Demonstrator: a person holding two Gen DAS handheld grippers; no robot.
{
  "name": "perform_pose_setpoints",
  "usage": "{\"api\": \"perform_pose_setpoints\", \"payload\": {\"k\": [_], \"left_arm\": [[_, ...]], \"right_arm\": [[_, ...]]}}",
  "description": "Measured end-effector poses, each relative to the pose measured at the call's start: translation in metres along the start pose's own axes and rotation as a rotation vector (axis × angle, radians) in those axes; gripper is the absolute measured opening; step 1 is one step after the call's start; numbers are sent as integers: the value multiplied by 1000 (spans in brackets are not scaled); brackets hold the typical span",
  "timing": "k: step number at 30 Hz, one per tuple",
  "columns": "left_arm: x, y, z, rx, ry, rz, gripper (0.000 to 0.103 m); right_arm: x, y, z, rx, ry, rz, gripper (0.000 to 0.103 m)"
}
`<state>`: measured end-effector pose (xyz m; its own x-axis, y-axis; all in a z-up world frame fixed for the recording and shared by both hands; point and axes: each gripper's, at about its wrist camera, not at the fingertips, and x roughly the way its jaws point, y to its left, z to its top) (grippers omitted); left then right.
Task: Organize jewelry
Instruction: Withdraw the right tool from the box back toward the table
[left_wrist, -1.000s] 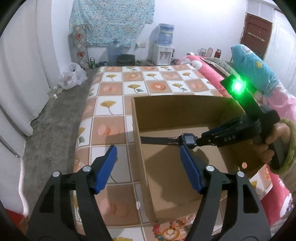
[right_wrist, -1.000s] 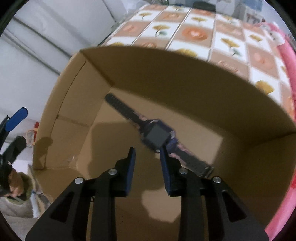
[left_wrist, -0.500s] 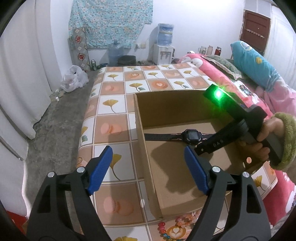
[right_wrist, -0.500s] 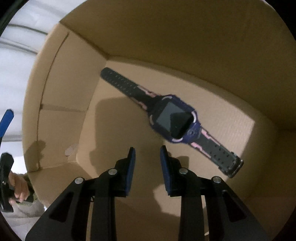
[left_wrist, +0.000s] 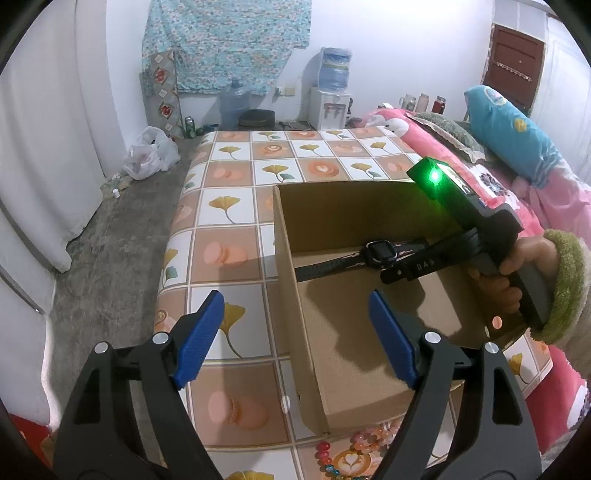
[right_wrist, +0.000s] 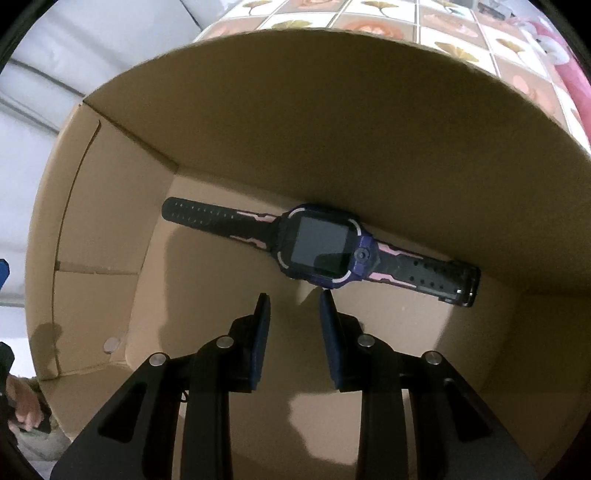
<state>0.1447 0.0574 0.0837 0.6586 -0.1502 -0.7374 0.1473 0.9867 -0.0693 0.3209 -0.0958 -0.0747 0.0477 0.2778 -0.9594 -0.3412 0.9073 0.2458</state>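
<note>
Purple-black watch, pink-accented strap, dark screen

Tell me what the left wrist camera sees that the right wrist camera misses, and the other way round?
Only the left view shows the colourful bead bracelet on the tiled cloth in front of the box, the white water dispenser, and the right gripper from outside. Only the right view shows the watch's dark square screen and pink strap markings, plus a small round disc on the box floor. Both show the brown cardboard box holding the purple-black wristwatch.
</note>
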Motion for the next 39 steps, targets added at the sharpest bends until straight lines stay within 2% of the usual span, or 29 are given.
{"api": "perform_pose_setpoints", "payload": {"k": [1, 3, 7, 11, 13, 16, 20, 24, 27, 30, 34, 39], "left_arm": [[0, 0, 0, 1, 0, 1, 77], [0, 0, 0, 0, -1, 3, 77], [-3, 1, 0, -4, -10, 3, 77], [-9, 1, -1, -13, -20, 8, 77], [-13, 2, -1, -19, -27, 9, 77], [-21, 1, -3, -25, -42, 12, 77], [-32, 2, -7, -39, -62, 16, 81], [-45, 2, -16, -51, -82, 16, 82], [-55, 1, -25, -51, -92, 15, 83], [-64, -1, -37, -50, -106, 12, 84], [-68, -5, -59, -54, -94, 4, 84], [-66, -19, -89, -41, -63, -15, 84]], "right_arm": [[0, 1, 0, 4, -2, -7, 28], [-8, -6, -5, 7, -17, -25, 36], [-24, 4, -9, 1, -46, -10, 37], [-53, 20, -22, -33, -117, -3, 39], [-75, 27, -32, -50, -171, 4, 40], [-113, 18, -44, -83, -256, 8, 42], [-151, 20, -61, -117, -379, 10, 51], [-180, 27, -95, -115, -500, 48, 58], [-193, 28, -133, -90, -584, 75, 60], [-195, 28, -167, -65, -655, 74, 67], [-184, 29, -208, -24, -715, 18, 72], [-148, 31, -250, 17, -700, -83, 76]]}}
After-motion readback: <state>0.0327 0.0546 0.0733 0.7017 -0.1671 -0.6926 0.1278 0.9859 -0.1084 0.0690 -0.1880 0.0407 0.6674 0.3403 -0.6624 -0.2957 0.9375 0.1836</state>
